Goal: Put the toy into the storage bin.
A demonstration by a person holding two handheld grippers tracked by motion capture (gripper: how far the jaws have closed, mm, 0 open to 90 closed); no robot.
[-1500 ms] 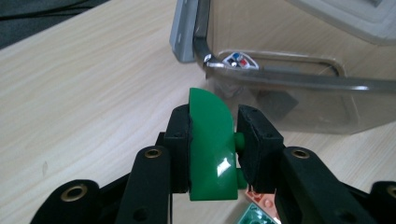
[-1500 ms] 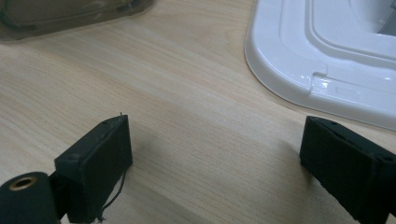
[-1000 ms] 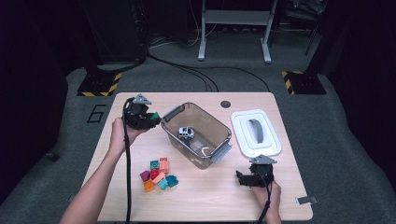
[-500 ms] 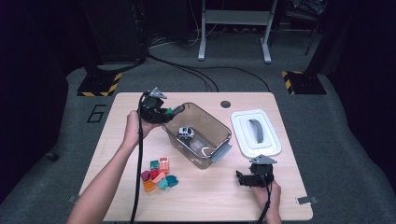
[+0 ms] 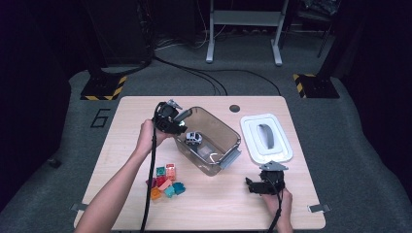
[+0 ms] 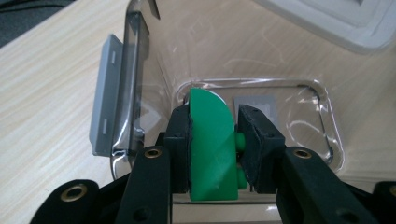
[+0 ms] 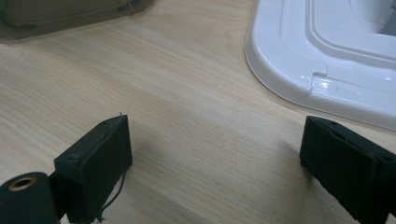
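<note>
My left gripper (image 6: 215,140) is shut on a green rounded block (image 6: 211,144), held over the inside of the clear plastic bin (image 6: 140,84). In the high view the left gripper (image 5: 176,125) hangs at the near-left rim of the bin (image 5: 228,130), which holds a small white toy car (image 5: 194,138). Several coloured blocks (image 5: 165,182) lie in a cluster on the table in front of the bin. My right gripper (image 5: 252,185) rests low near the table's front right, open with nothing between its jaws; in its own view the right gripper (image 7: 215,154) spans bare wood.
A white bin lid (image 5: 266,138) with a grey handle lies right of the bin; its rim (image 7: 299,88) sits just beyond my right gripper. A round cable hole (image 5: 235,108) is in the table behind the bin. Dark floor, cables and stand legs surround the table.
My left gripper has carried the green block rightward and a little down, from left of the bin to over its rim. The right gripper has stayed put.
</note>
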